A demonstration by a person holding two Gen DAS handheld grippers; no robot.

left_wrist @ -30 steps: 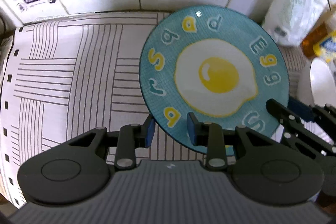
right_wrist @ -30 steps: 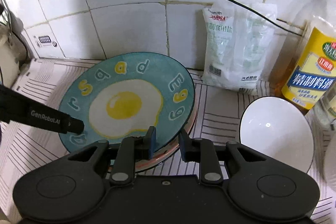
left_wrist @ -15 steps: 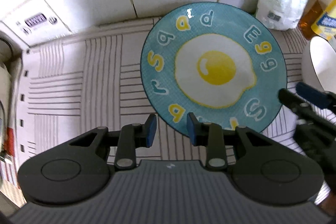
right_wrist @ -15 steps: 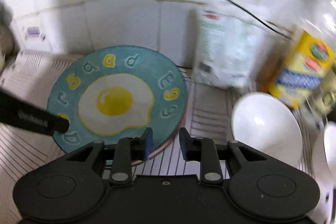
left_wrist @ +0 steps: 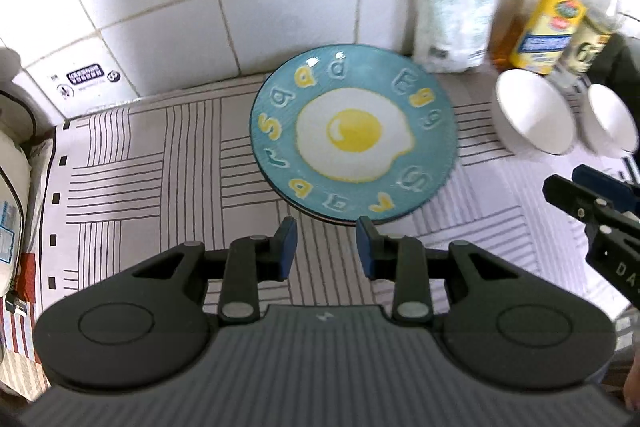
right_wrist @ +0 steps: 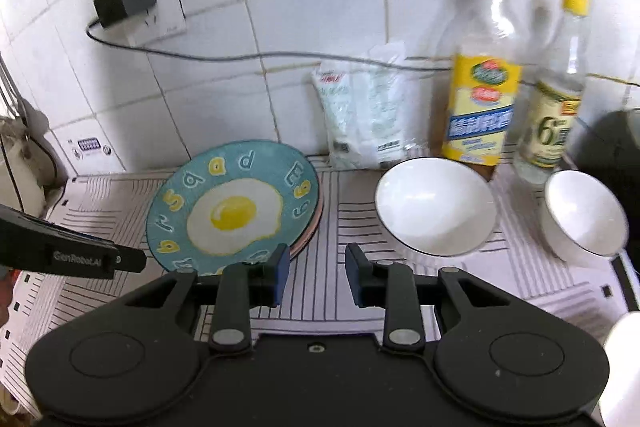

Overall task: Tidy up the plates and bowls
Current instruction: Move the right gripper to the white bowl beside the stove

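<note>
Grippers (left_wrist: 325,245) withdrawn, egg plate (left_wrist: 352,143) released

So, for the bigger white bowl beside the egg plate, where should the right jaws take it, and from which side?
I would take the bigger white bowl by its thin near rim, roughly at, one finger inside and one outside. It sits tilted with its mouth toward the right gripper, which is open and empty, so a short forward approach from the near side seems best. The bottles block the far side.
</note>
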